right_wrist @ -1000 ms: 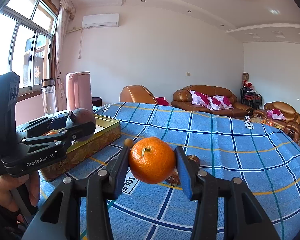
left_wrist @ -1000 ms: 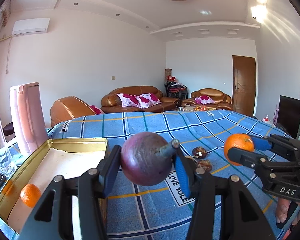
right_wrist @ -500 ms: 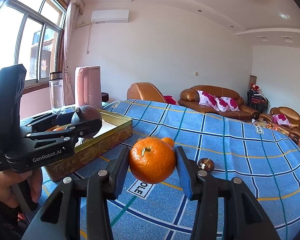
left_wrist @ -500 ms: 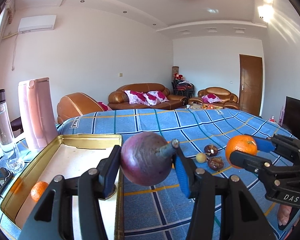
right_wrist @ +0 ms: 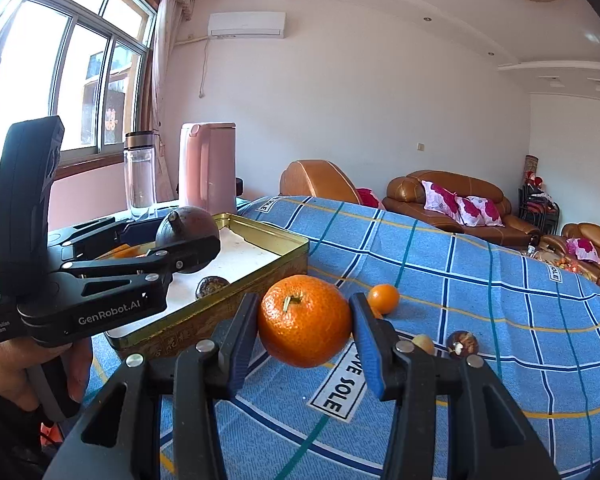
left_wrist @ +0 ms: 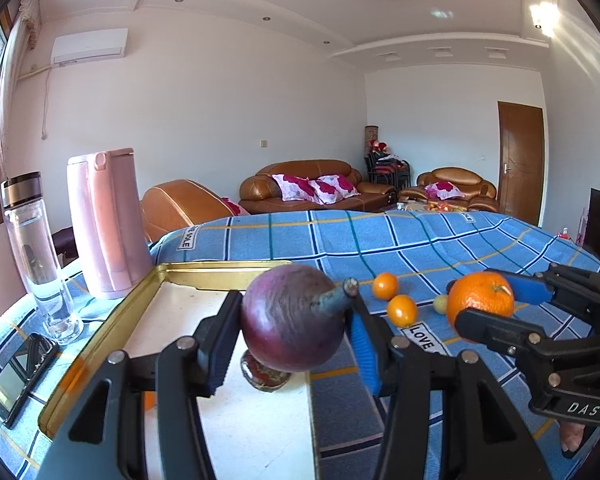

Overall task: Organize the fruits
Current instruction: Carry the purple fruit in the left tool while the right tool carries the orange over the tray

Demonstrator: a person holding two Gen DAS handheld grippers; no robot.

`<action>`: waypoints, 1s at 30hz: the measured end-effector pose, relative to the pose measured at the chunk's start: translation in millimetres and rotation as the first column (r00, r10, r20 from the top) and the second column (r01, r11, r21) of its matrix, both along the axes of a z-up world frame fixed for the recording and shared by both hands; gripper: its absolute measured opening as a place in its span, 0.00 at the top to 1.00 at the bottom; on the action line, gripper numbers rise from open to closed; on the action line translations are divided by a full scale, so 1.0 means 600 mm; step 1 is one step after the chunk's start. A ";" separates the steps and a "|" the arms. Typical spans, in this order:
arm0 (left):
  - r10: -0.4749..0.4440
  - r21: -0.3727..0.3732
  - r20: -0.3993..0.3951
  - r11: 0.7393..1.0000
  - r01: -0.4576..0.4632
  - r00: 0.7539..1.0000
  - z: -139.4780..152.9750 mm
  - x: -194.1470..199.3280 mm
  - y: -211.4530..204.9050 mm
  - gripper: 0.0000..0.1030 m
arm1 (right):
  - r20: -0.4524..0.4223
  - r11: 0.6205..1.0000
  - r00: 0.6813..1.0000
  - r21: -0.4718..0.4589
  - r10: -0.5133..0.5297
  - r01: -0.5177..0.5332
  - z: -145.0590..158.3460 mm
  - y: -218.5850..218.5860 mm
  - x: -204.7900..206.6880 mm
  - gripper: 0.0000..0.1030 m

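My left gripper (left_wrist: 288, 328) clamps a purple mangosteen (left_wrist: 294, 318) above the gold tin (left_wrist: 220, 270); my right gripper (right_wrist: 304, 324) pinches a mandarin (right_wrist: 305, 320) just beside it; kumquats (left_wrist: 385, 285) ahead remain unsorted.

Purple fruit (left_wrist: 294, 320): we see it round, dark, stem pointing right, held over the gold tray (left_wrist: 220, 270).
Orange (right_wrist: 304, 320): we see it glossy, stem up, held above the blue checked surface (right_wrist: 480, 280).
Small oranges (left_wrist: 385, 286): two loose beside the tray.

left hand-held gripper (right_wrist: 204, 246): black frame | silver screws | white "GenRobot.AI" lettering || right hand-held gripper (right_wrist: 304, 320): black, blue pads
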State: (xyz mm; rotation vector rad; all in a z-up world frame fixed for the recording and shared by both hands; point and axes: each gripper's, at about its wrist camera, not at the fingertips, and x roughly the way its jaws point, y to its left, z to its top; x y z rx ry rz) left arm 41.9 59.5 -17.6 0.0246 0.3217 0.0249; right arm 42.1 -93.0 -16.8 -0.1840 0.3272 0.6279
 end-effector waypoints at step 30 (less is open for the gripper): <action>0.213 0.016 -0.130 0.977 -0.213 0.968 -0.027 -0.013 0.164 0.48 | -0.079 0.976 0.975 -0.061 0.205 -0.210 -0.013 0.208 0.013 0.54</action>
